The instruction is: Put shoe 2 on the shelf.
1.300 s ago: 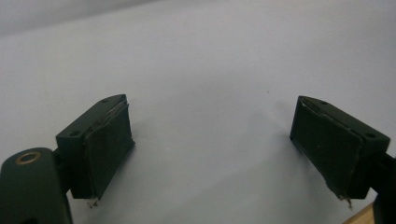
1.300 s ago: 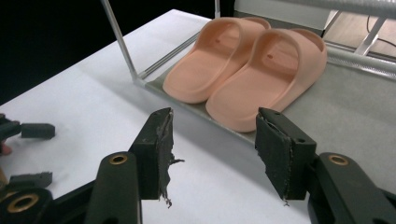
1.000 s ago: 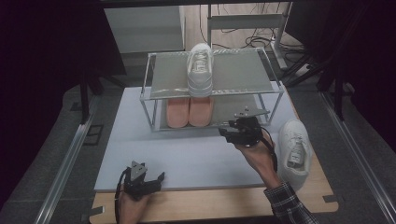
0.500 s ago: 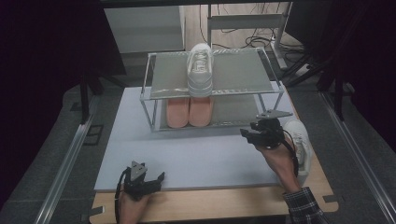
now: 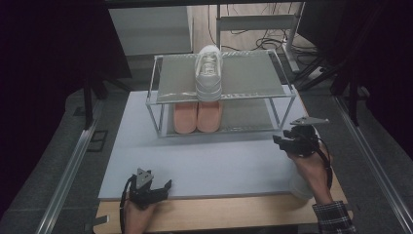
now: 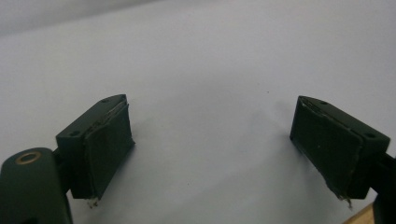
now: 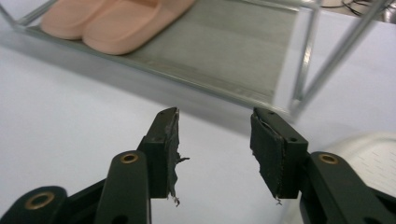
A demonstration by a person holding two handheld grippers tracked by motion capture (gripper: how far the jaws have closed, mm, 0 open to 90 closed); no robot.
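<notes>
Fingers [image 7: 166,144] of the right gripper [image 5: 292,141], unclenched and closing on nothing, are carried toward the white sneaker [image 7: 369,156] at the table's right edge for grasping.

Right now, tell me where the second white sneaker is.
In the high view, the white sneaker lies on the table's right side, partly hidden under the right hand-held gripper and hand, right of the two-tier metal shoe rack.
</notes>
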